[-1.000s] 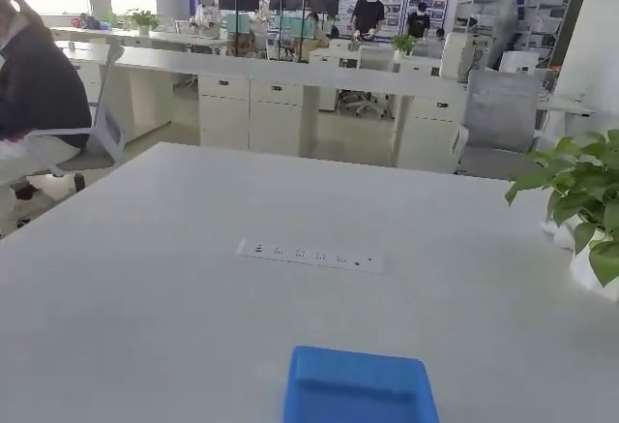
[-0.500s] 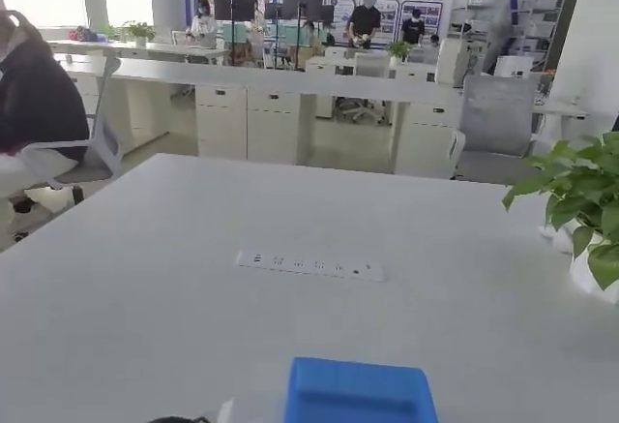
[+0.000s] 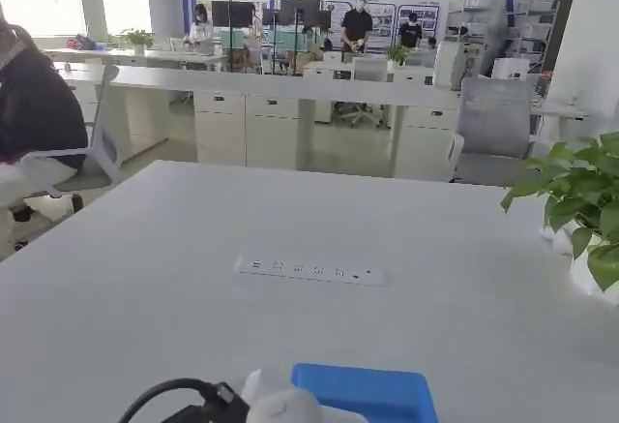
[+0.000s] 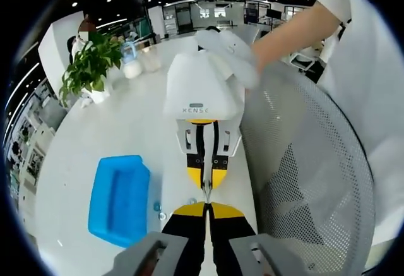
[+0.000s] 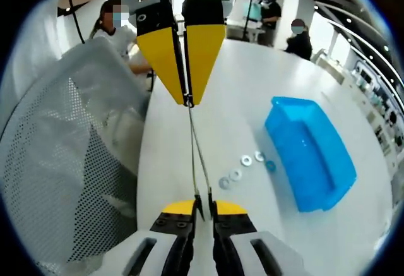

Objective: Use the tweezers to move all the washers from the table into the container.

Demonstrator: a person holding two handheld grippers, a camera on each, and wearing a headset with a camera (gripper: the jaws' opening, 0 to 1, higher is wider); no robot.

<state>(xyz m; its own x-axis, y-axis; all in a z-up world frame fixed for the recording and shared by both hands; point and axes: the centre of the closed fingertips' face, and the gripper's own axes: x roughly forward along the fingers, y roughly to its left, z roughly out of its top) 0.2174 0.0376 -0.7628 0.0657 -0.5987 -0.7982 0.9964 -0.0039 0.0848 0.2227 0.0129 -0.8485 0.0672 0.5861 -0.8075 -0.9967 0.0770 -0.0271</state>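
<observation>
Thin metal tweezers (image 5: 196, 153) span between my two grippers, which face each other over the table's near edge. My right gripper (image 5: 202, 205) is shut on one end and my left gripper (image 5: 187, 102) on the other. In the left gripper view, the left gripper (image 4: 205, 208) meets the right gripper (image 4: 206, 184) tip to tip, with the tweezers (image 4: 206, 192) between them. Several washers (image 5: 235, 175) lie in a short row on the white table beside the blue container (image 5: 309, 153), which also shows as container (image 4: 120, 197) and container (image 3: 363, 394). A gripper's white top (image 3: 280, 406) shows at the head view's bottom edge.
A grey mesh chair back (image 5: 69, 162) stands close to the table edge, by the grippers. A power strip (image 3: 309, 270) lies mid-table and a potted plant (image 3: 580, 205) stands at the right. People sit and stand at desks beyond.
A gripper's white top and black cable have come into the bottom of the head view. The whole head picture has shifted slightly, so the camera moved.
</observation>
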